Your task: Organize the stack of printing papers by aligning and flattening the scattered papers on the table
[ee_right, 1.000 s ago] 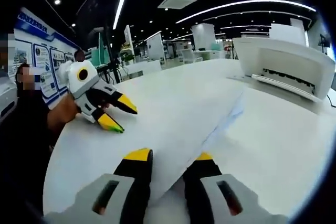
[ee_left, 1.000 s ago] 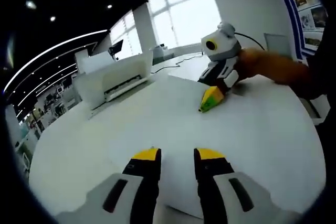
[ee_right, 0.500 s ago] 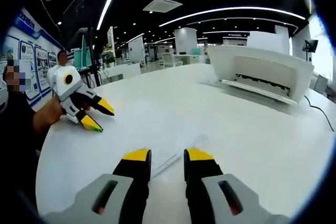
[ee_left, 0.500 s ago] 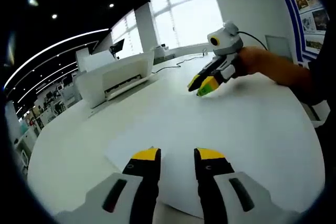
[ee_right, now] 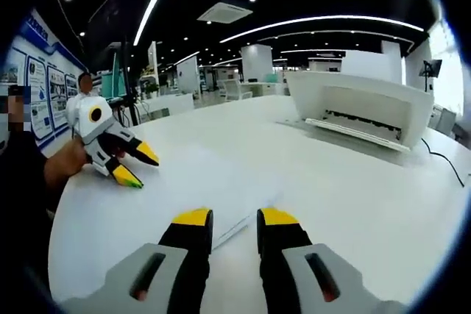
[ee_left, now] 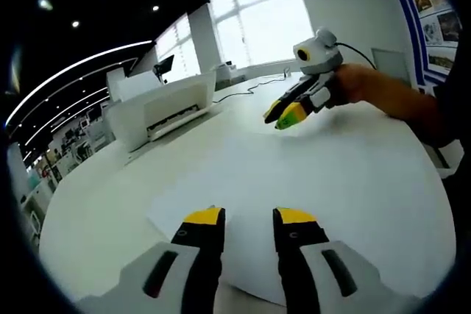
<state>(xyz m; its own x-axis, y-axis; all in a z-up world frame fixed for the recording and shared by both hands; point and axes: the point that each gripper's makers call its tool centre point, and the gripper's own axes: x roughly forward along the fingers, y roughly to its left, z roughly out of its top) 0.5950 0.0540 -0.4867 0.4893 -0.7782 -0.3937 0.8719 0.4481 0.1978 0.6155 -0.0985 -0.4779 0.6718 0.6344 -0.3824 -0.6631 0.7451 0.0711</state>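
Papers [ee_left: 309, 174] on table [ee_left: 96, 211]; printer [ee_right: 360, 108] behind

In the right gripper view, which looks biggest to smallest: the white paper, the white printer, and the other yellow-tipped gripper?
1. Flat white paper stack, spread over the white table.
2. Boxy white printer.
3. Yellow-tipped left gripper, held by a hand.
The printer sits farther off, so it may really be bigger than it looks.
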